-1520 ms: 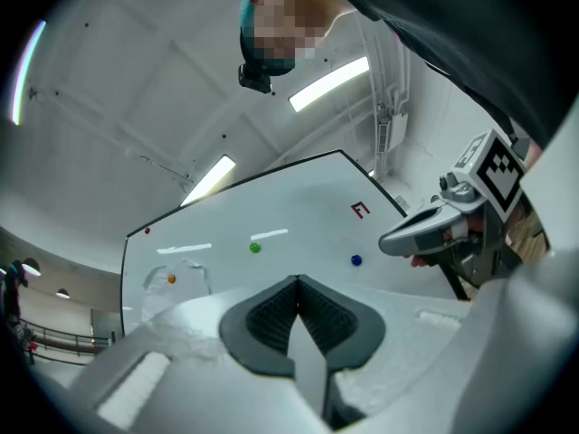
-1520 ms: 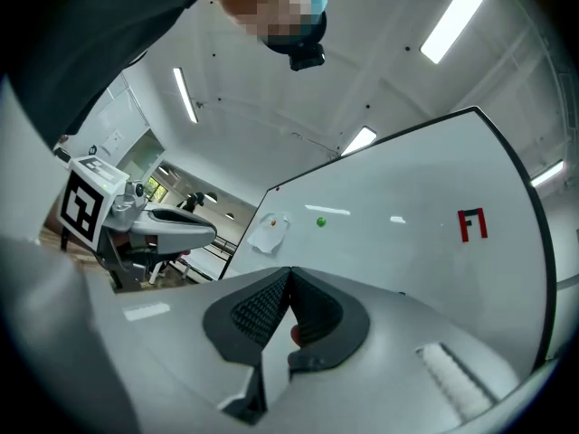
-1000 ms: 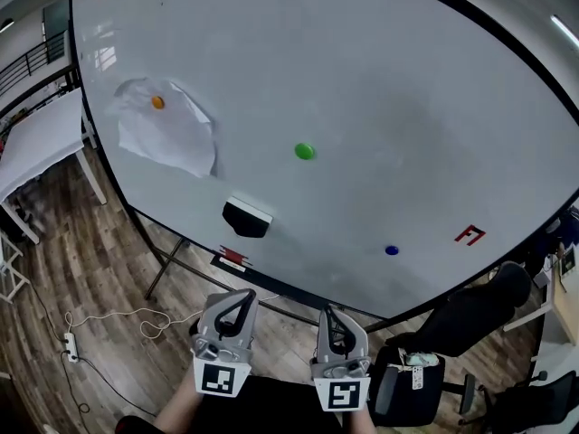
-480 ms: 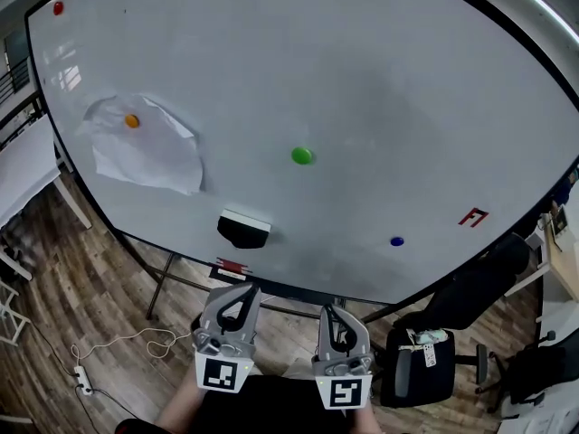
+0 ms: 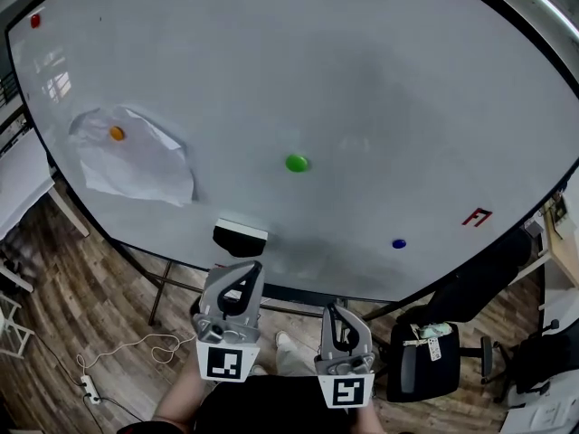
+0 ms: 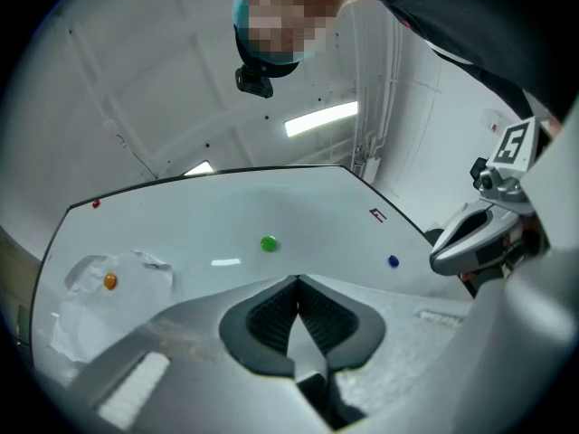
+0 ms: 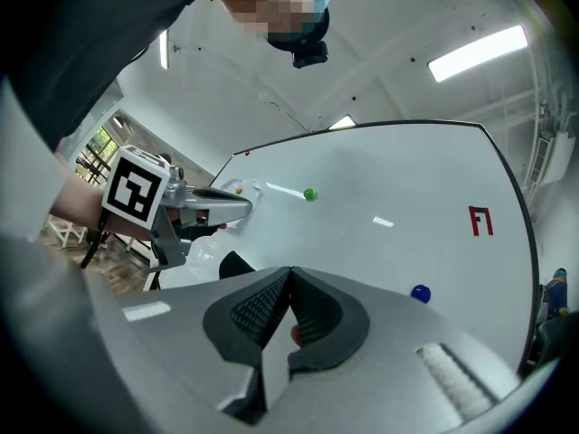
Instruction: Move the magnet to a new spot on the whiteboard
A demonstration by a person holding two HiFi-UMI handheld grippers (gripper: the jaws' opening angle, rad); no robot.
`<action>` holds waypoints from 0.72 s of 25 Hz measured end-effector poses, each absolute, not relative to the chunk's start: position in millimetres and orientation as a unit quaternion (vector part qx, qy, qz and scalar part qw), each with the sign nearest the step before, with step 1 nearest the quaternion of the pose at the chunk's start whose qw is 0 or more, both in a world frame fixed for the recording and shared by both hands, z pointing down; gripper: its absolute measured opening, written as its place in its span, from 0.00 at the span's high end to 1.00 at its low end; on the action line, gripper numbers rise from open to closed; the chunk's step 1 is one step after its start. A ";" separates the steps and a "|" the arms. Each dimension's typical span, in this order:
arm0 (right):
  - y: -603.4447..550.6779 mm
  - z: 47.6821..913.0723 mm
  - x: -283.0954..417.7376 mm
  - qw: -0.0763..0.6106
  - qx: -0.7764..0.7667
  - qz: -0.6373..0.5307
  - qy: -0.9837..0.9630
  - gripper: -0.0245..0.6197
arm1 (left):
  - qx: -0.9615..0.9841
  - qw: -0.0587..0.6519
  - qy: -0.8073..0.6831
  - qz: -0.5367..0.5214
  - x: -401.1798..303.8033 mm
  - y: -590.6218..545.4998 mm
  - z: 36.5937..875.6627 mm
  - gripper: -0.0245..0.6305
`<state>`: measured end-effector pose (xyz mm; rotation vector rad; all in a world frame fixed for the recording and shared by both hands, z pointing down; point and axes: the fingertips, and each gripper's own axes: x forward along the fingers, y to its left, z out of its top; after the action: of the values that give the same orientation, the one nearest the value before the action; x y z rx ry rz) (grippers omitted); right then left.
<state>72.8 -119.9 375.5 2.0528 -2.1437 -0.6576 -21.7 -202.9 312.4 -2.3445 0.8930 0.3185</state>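
paper (image 5: 136, 165): crumpled, left | eraser (image 5: 240, 238): black, below-right of paper | chair (image 5: 475, 297): black, right | cable (image 5: 136, 344): white, on wood floor (image 5: 86, 283)
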 end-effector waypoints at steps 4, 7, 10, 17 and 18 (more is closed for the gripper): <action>-135.0 374.3 76.7 0.041 0.676 -0.210 -0.705 0.96 | -0.877 0.321 0.338 0.117 -12.4 -213.3 292.7 0.94; -143.0 369.0 77.1 0.026 0.679 -0.210 -0.703 0.96 | -0.872 0.336 0.334 0.126 -6.3 -220.2 274.5 0.91; -144.8 370.1 76.3 0.032 0.677 -0.212 -0.704 0.96 | -0.869 0.342 0.332 0.134 2.8 -230.7 261.7 0.91; -148.0 369.2 96.2 0.039 0.687 -0.213 -0.693 0.96 | -0.869 0.340 0.332 0.140 25.6 -247.2 243.1 0.87; -148.9 368.6 98.7 0.037 0.689 -0.212 -0.692 0.96 | -0.867 0.342 0.332 0.143 27.4 -248.3 239.2 0.86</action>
<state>98.7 -148.9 368.6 2.1147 -2.1241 -0.6511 27.4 -248.3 239.2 -2.2559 0.8633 0.3720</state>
